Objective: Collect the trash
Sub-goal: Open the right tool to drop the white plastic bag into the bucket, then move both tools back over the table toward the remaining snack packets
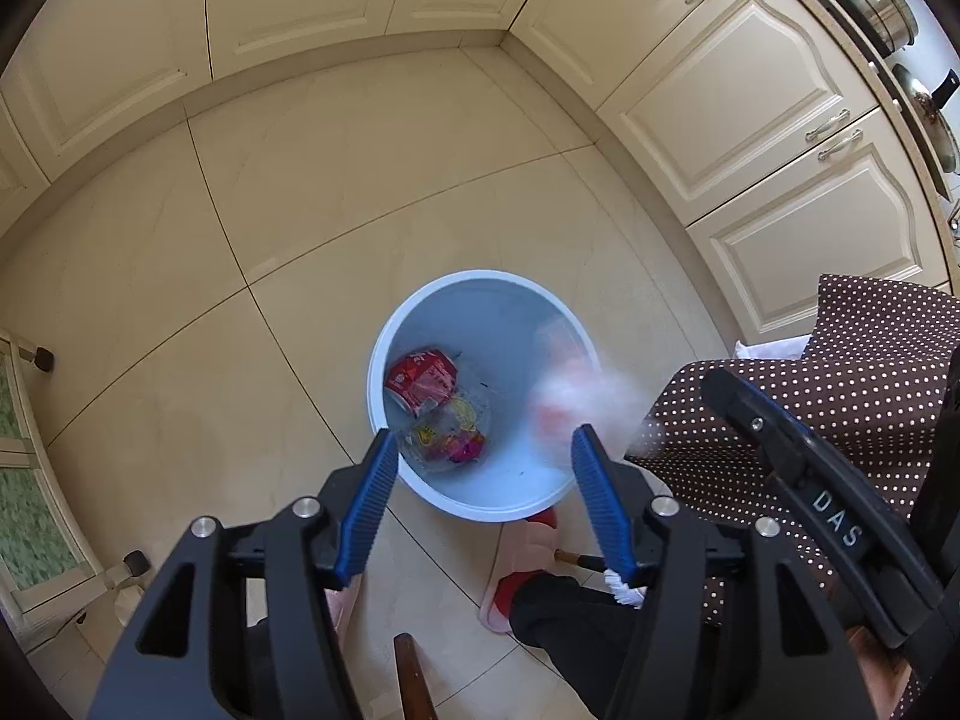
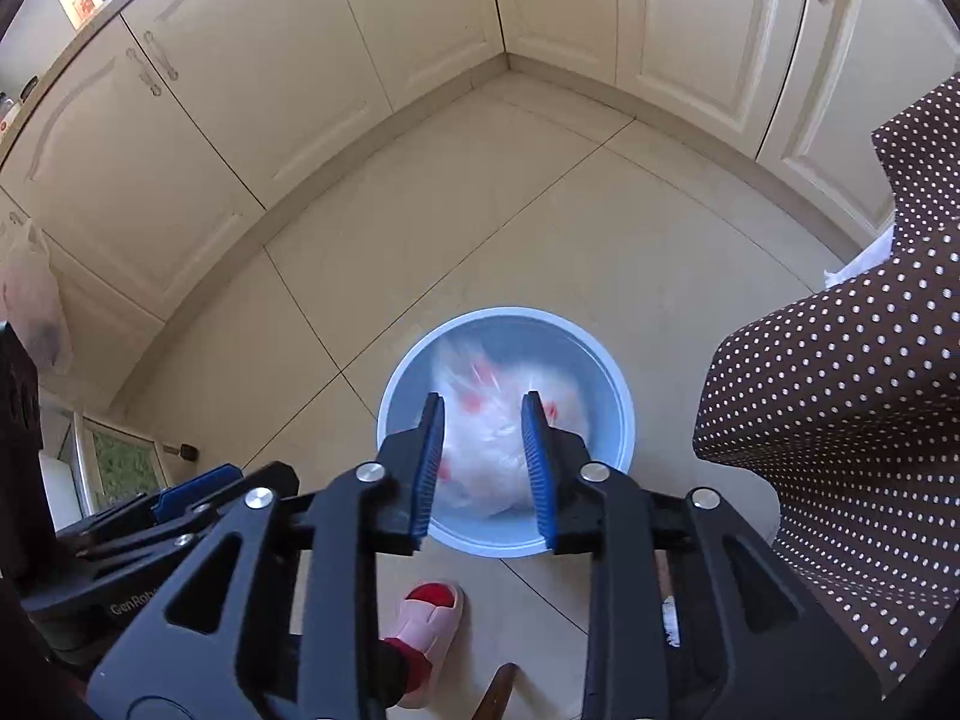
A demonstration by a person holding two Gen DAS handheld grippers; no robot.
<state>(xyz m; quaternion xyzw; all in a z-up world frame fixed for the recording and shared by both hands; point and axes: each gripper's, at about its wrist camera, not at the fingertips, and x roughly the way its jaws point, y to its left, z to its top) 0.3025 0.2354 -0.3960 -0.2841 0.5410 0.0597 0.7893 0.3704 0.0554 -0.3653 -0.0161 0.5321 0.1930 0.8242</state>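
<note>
Right tool parted, blurred plastic bag loose between pads, left tool open, empty — blue bin, beige tile floor

Bin – smooth pale-blue plastic, slight sheen. Bag over it: thin translucent plastic film w/ red marks, blurred. Floor tiles glossy cream. Tablecloth – matt brown dotted cloth. Gripper pads ribbed blue plastic.

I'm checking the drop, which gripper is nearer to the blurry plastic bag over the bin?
Right. The right gripper is open directly above the plastic bag, which shows between its fingers over the bin. The left gripper is open beside it, off to the bag's left.
</note>
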